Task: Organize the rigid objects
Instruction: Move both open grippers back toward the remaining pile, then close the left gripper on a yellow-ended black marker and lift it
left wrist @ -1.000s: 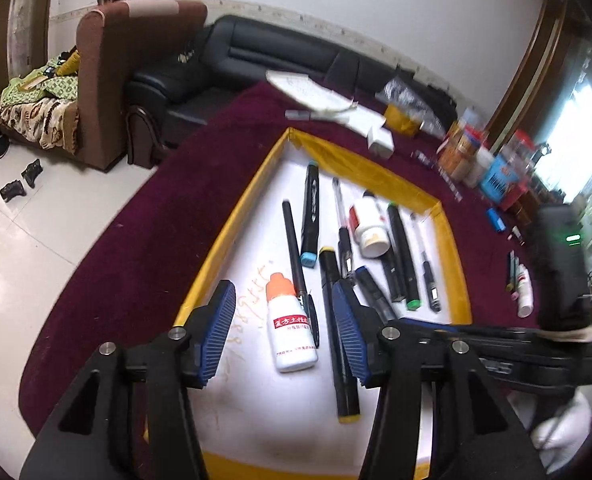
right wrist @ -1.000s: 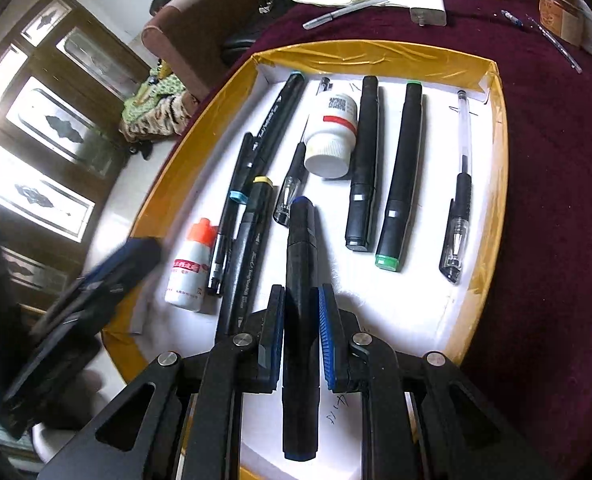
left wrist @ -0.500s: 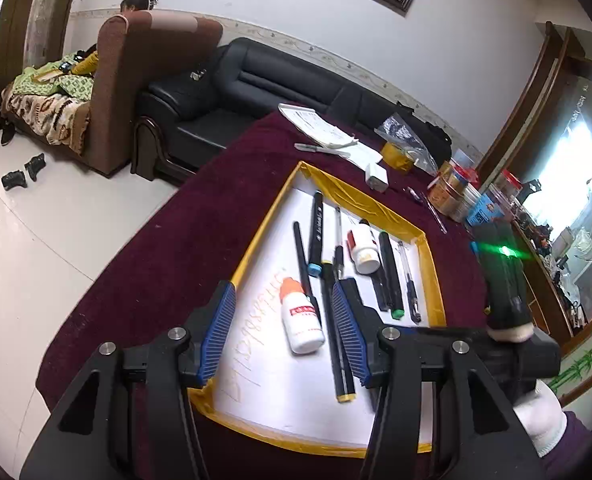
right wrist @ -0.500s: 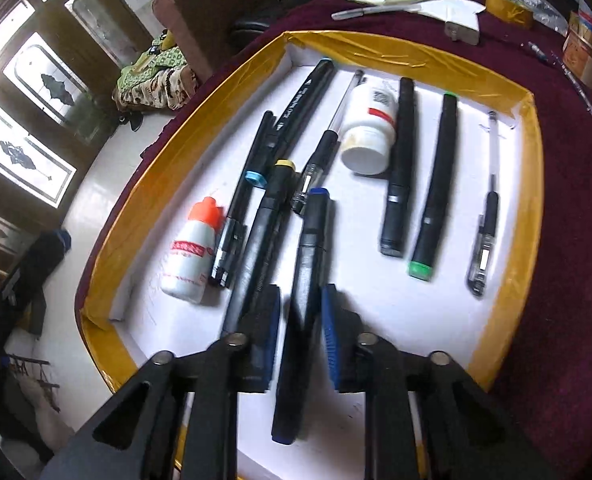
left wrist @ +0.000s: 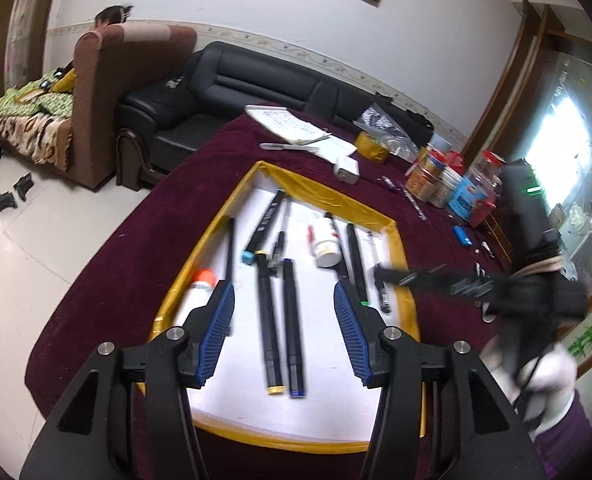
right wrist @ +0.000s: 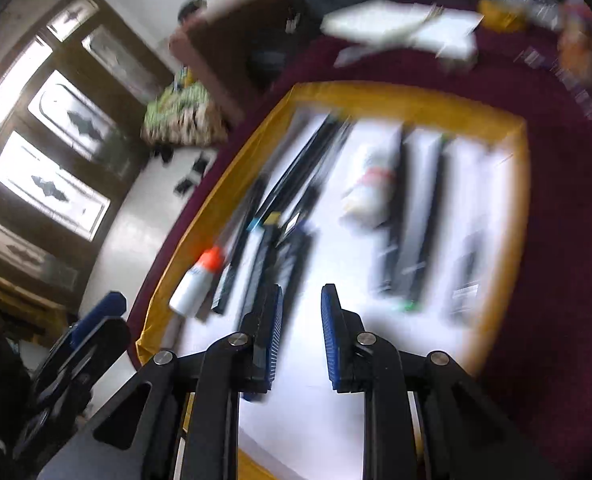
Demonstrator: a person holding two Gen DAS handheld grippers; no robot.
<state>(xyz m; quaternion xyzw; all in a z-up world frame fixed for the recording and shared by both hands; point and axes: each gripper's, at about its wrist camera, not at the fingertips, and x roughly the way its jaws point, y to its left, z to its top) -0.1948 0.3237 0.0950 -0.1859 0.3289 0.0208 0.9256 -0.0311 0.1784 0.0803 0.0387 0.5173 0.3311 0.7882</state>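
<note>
The dark red cloth-covered surface (left wrist: 108, 280) fills most of what I see, and on it sits the white tray (left wrist: 323, 396) with its yellow taped rim. Inside the tray the pens and markers lie roughly parallel, pointing away from me. The blue-ended marker (left wrist: 294, 328) lies flat on the tray floor, just beside the yellow-ended marker (left wrist: 267, 328) to its left. Farther left, against the rim, lies the small white bottle with an orange cap (left wrist: 200, 288). A white pill bottle (left wrist: 327, 242) lies on its side toward the far end, with more black markers and a green-ended marker (left wrist: 357, 268) to its right.

My left gripper (left wrist: 284, 336) hangs above the tray, its blue pads standing about half open with nothing pressed between them.

My right gripper (right wrist: 300, 336) is above the near end of the tray in a blurred view; the gap between its pads is narrow and shows only white tray floor, so it holds nothing.
</note>
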